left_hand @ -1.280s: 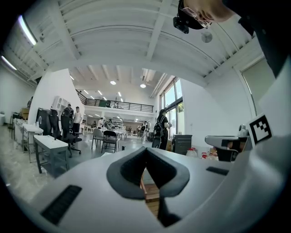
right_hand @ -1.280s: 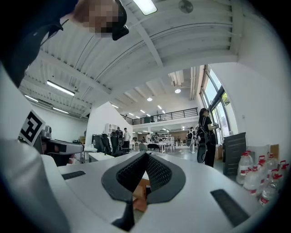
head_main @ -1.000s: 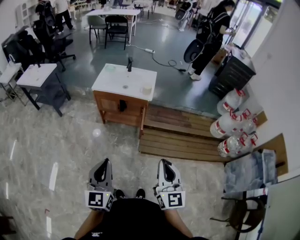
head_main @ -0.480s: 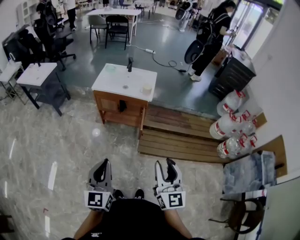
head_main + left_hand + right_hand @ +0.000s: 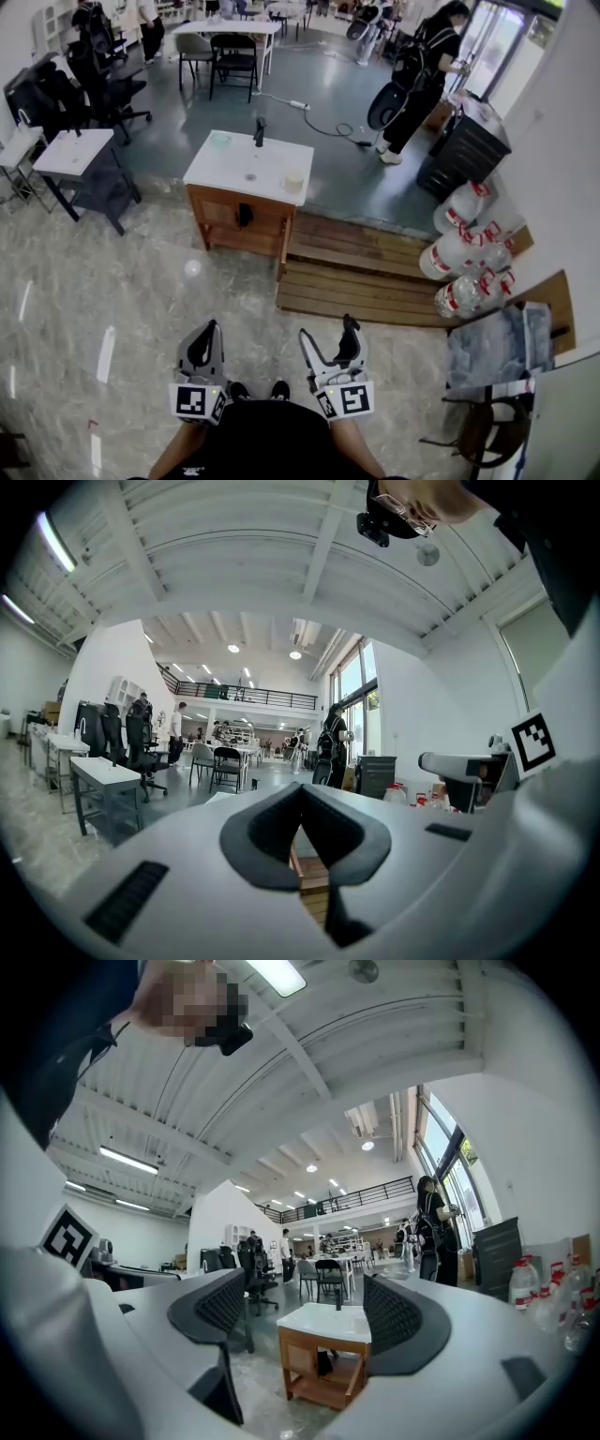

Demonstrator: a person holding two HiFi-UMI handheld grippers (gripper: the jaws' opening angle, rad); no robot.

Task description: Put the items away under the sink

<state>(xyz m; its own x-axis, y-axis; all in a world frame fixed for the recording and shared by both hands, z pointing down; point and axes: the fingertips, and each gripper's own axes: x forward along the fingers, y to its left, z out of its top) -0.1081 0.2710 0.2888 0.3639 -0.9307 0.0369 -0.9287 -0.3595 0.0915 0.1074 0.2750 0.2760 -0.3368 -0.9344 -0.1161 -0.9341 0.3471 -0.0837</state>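
Only the right gripper (image 5: pixel 327 330) has changed since a second ago: its jaws, then pressed together, have just been opening and now stand wide apart, released, with nothing between them. The left gripper (image 5: pixel 210 326) is as it was, its fingers clenched tip to tip on nothing. The left gripper view shows this plainly, with the dark pads (image 5: pixel 270 829) meeting at a point on the left gripper (image 5: pixel 300 789).

Both grippers point level, side by side and near each other, just ahead of the person's dark shoes (image 5: pixel 255 387). The marker cubes (image 5: pixel 192 400) sit at their rear ends.

The sink cabinet (image 5: pixel 246 202) stands well ahead of the fingertips, slightly left of the line between the two grippers, and nothing touches it. Its white top (image 5: pixel 234 164) carries a dark faucet (image 5: pixel 259 129) at the far edge, a pale cup (image 5: pixel 293 178) at the corner nearer the right fingers, and a greenish thing (image 5: pixel 220 139) at the far corner on the left fingers' side. A dark object (image 5: pixel 245 213) sits in the open wooden space under the sink.

From the right gripper (image 5: pixel 302 1288) the cabinet (image 5: pixel 319 1372) appears framed in the gap between the spread pads (image 5: pixel 398 1321), far beyond them.

Wooden decking (image 5: pixel 361 272) lies ahead of the right fingers, touching the cabinet's side. Large water bottles (image 5: pixel 464 248) are stacked beyond it, further out on the right. Marble floor (image 5: pixel 112 291) stretches out past the left fingers. A person with a backpack (image 5: pixel 422 66) stands far beyond the cabinet.
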